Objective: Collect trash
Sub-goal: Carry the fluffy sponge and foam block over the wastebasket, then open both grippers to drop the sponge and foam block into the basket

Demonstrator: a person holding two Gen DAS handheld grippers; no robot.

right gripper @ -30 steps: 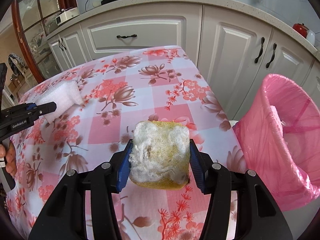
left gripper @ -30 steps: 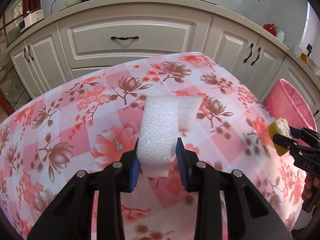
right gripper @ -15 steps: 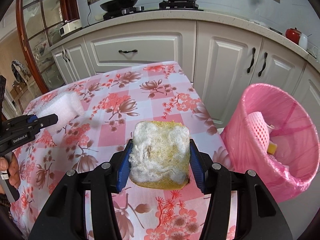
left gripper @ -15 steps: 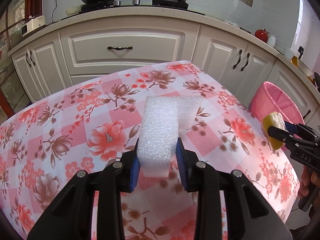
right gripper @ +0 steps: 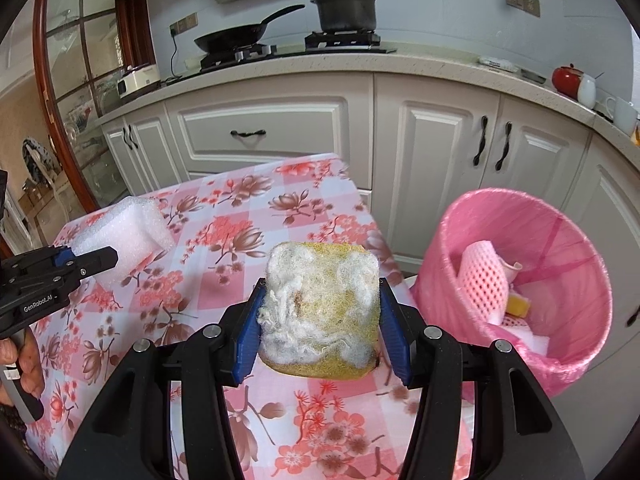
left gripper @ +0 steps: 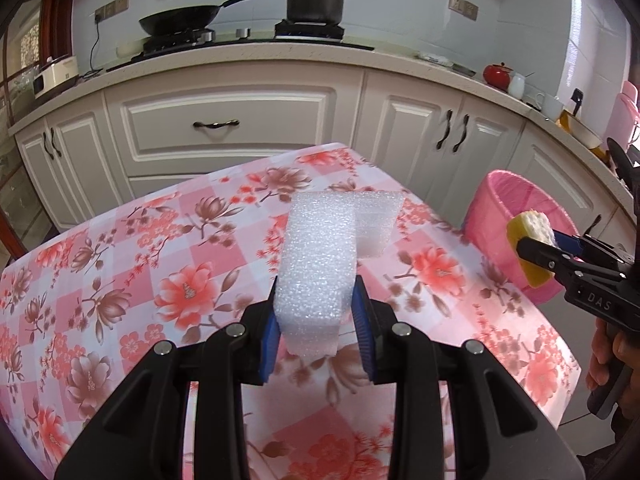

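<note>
Above the table (left gripper: 120, 280), each tool was clamped on trash, left tool (left gripper: 316, 332) on foam (left gripper: 320, 264), right tool (right gripper: 322, 332) on sponge (right gripper: 320, 304), probably headed for the pink bin (right gripper: 560, 280).

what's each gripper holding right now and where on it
The left gripper pinches the near end of the white foam block; the right gripper clamps the worn yellow sponge by its two side edges.
</note>
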